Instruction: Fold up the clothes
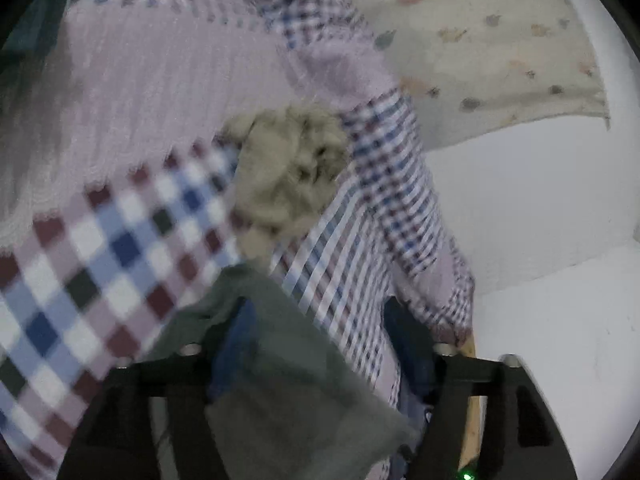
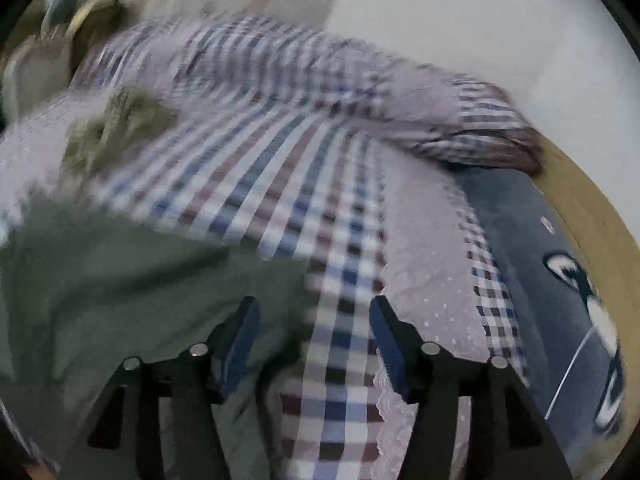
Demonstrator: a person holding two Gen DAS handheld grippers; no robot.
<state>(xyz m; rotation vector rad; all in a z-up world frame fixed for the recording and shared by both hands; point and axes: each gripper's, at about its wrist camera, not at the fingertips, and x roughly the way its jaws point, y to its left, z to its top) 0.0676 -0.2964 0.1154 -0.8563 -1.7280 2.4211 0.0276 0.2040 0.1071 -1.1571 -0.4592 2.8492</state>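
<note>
left gripper (image 1: 320,360) jaws apart, grey-green cloth (image 1: 296,392) draped between, grip unclear. right gripper (image 2: 314,344) open over checked garment (image 2: 288,200) on navy surface (image 2: 520,232). soft, light, floppy; pinch hem corners.

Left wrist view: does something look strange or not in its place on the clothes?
Yes. A beige fluffy clump sits on the checked shirt, crumpled rather than flat. The grey cloth drapes over the left gripper, hiding its fingers.

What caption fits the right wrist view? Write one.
Open right gripper hovering over grey-green cloth and checked garment.
</note>
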